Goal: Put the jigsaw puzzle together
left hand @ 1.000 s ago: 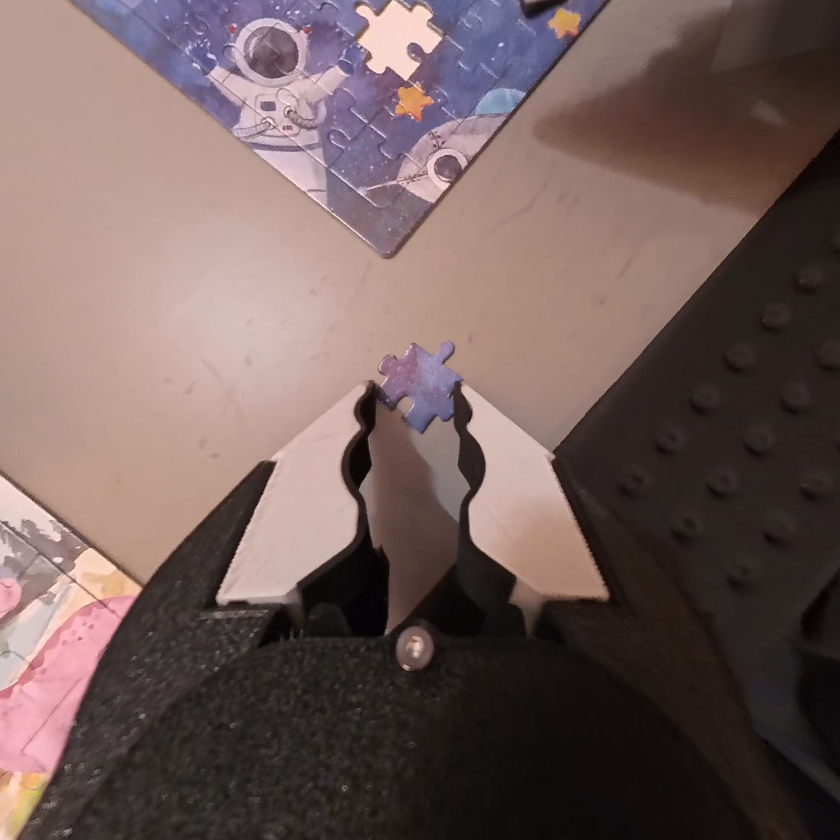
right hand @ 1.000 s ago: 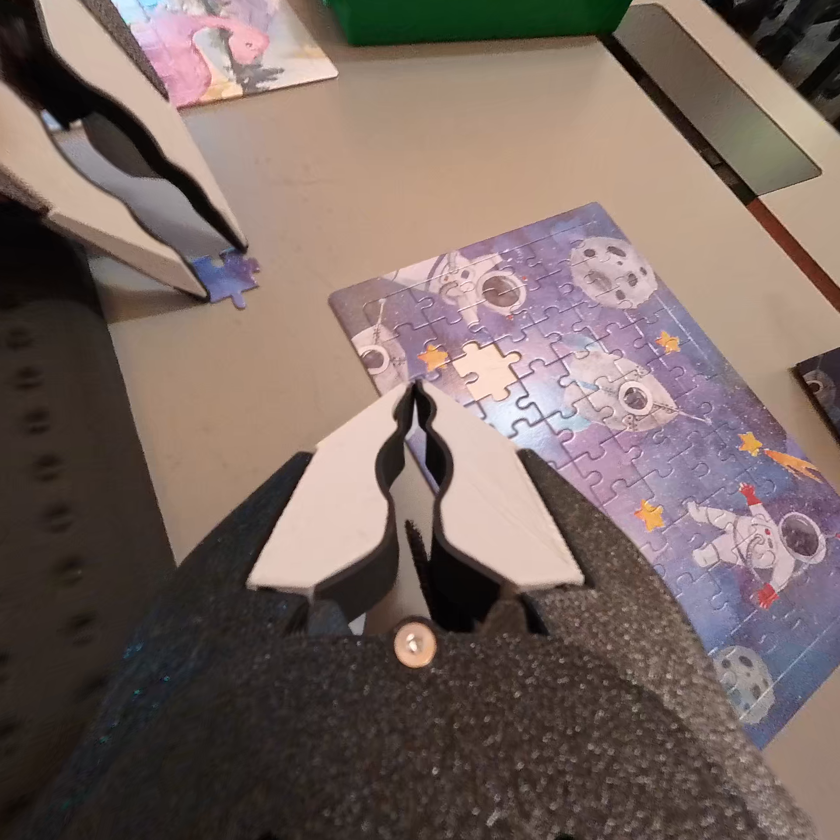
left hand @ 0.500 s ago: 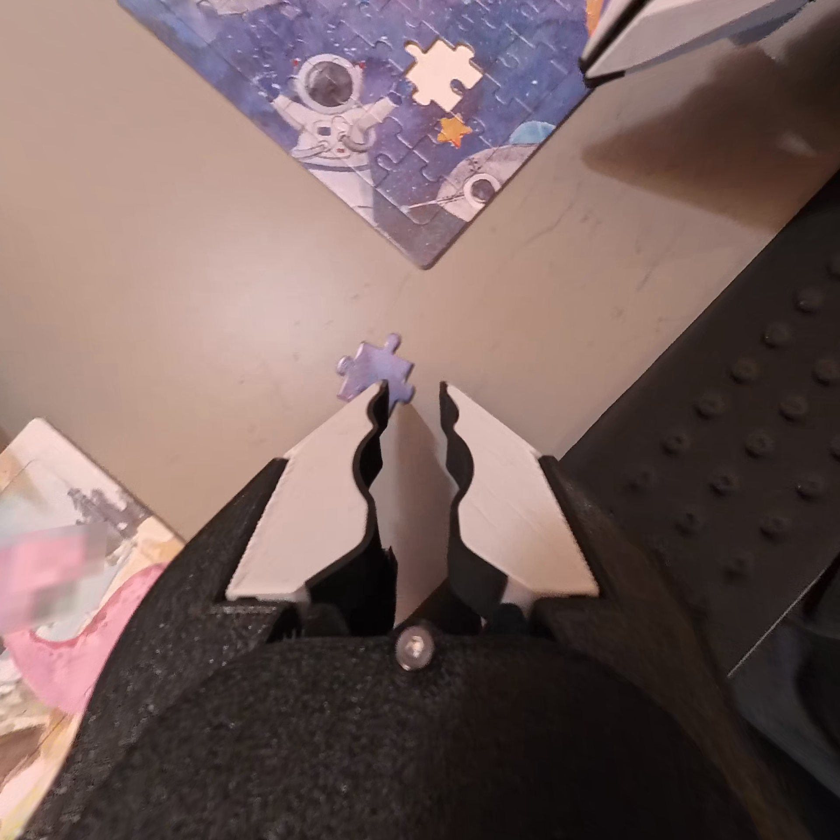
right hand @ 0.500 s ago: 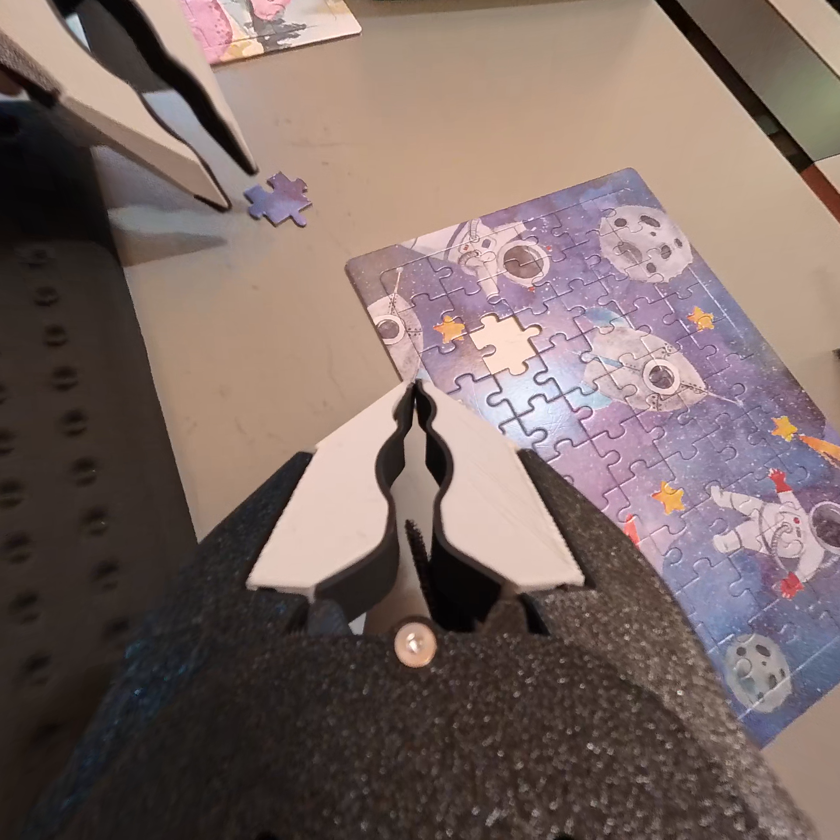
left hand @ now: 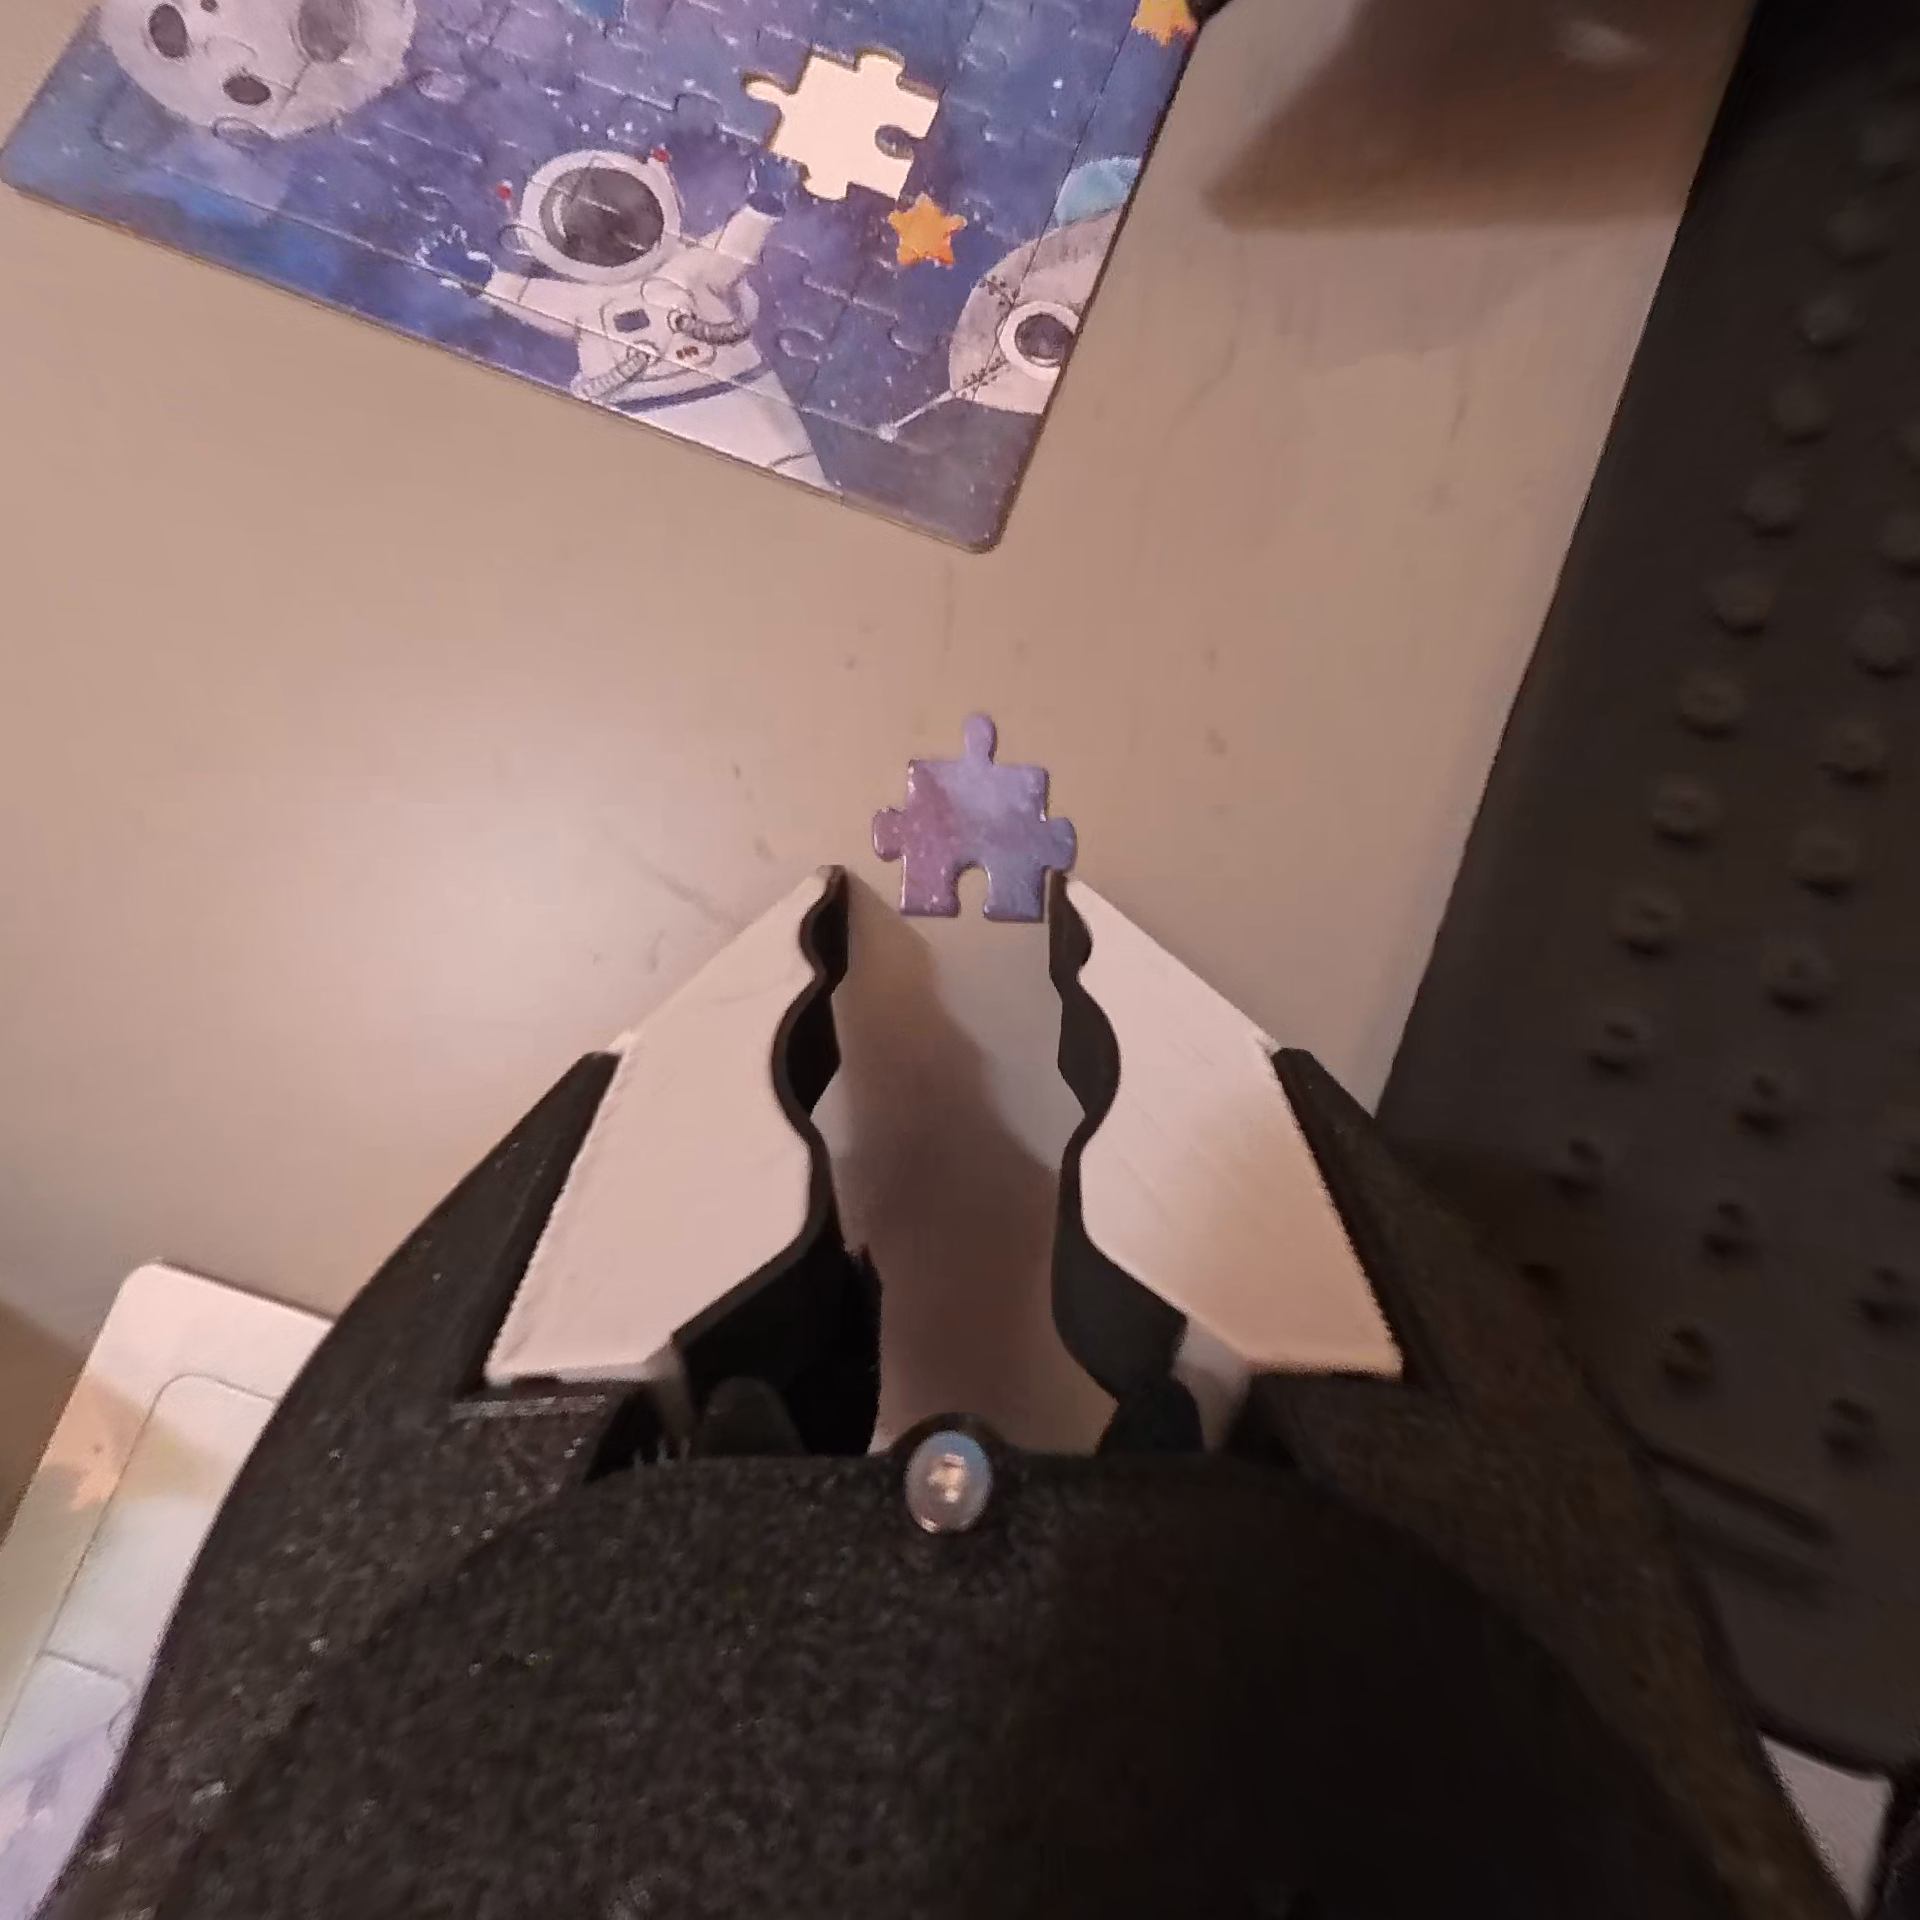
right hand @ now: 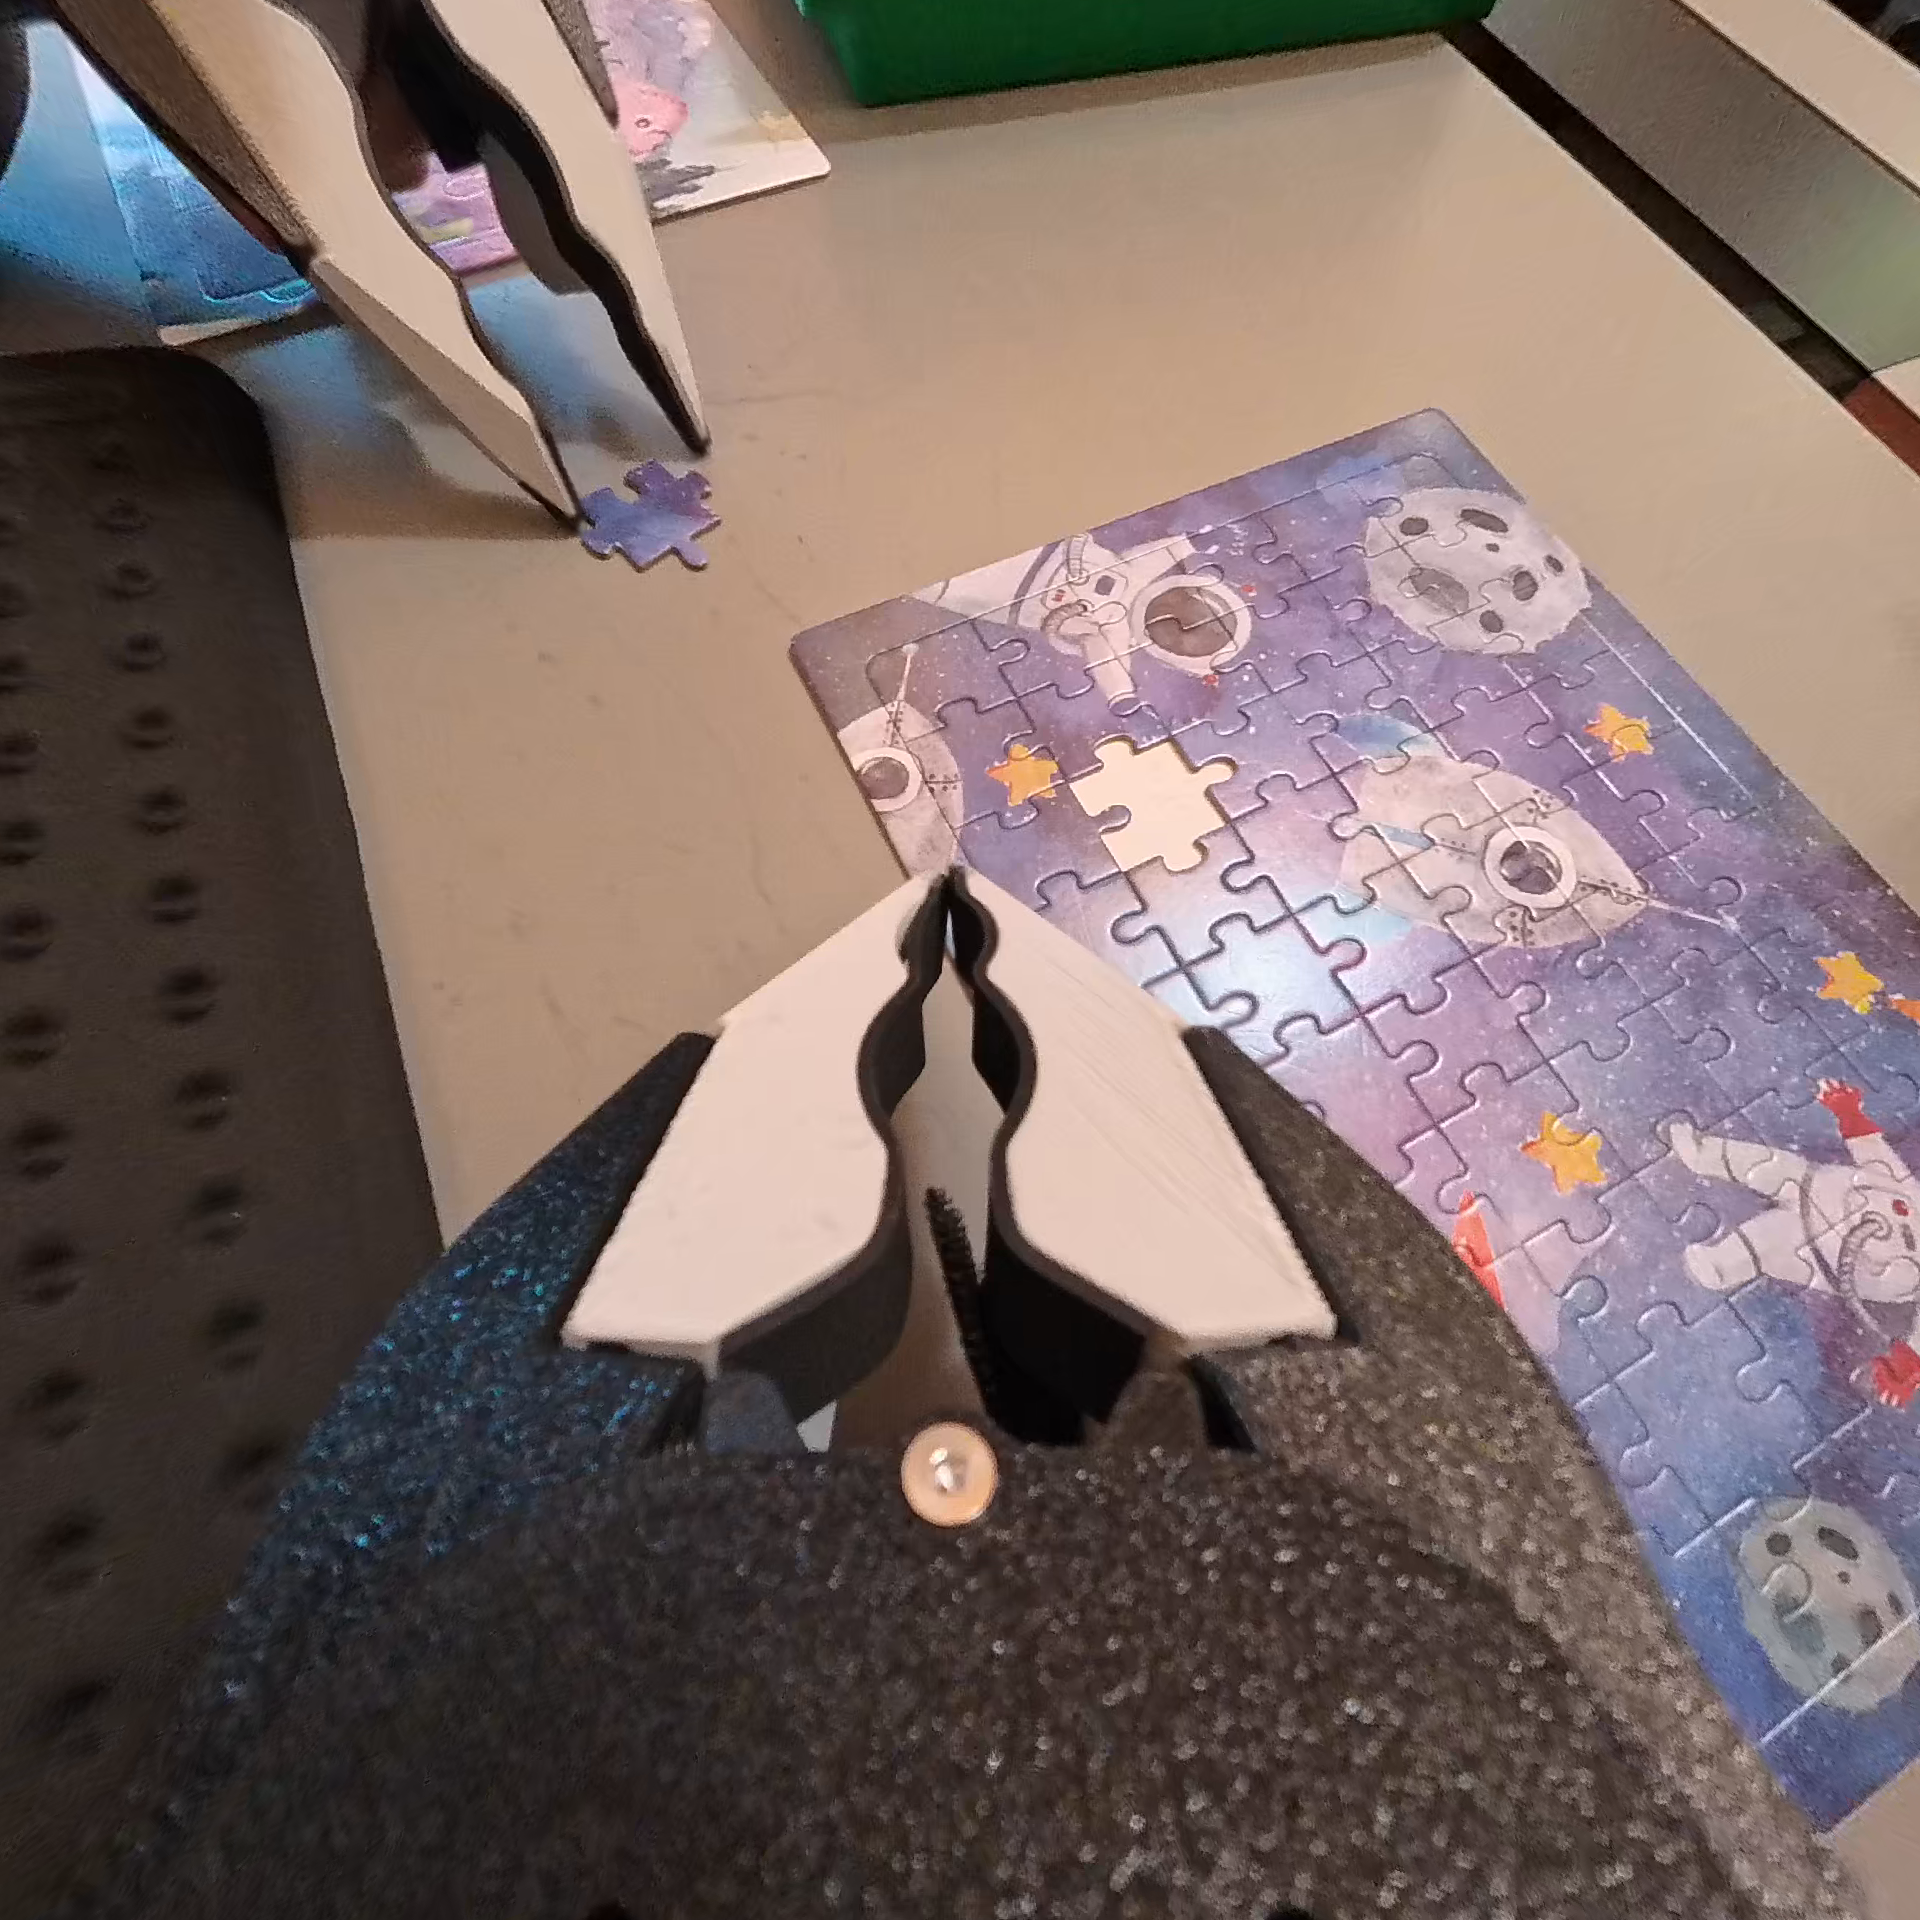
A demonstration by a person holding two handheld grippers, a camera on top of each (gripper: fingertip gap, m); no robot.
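A loose purple puzzle piece (left hand: 974, 831) lies flat on the beige table, also in the right wrist view (right hand: 652, 515). My left gripper (left hand: 948, 881) is open, its tips at the table just behind the piece, one tip on each side of its near edge. It shows in the right wrist view (right hand: 636, 480) too. The space jigsaw puzzle (left hand: 582, 218) lies beyond, with one pale empty slot (left hand: 847, 127), seen also in the right wrist view (right hand: 1153, 802). My right gripper (right hand: 948, 883) is shut and empty, over the near-left edge of the puzzle (right hand: 1455, 987).
A black studded mat (left hand: 1714, 935) borders the table on the right of the left wrist view and on the left of the right wrist view (right hand: 125, 935). Another puzzle with pink art (right hand: 707, 135) lies behind the left gripper. A green bin (right hand: 1122, 42) stands at the back. There is about 15 cm between the tips of the two grippers. The pale empty slot (left hand: 847, 127) lies some 7 cm from my right tips, 15 cm from my left tips. It turns up in the right wrist view (right hand: 1155, 805) as well. My right gripper is the nearer one to the puzzle (right hand: 1455, 987): about 12 cm, against 25 cm.
My left gripper let go of the piece, which dropped flat onto the table. The jaws have opened wider and now straddle its near edge. The right gripper stayed shut.
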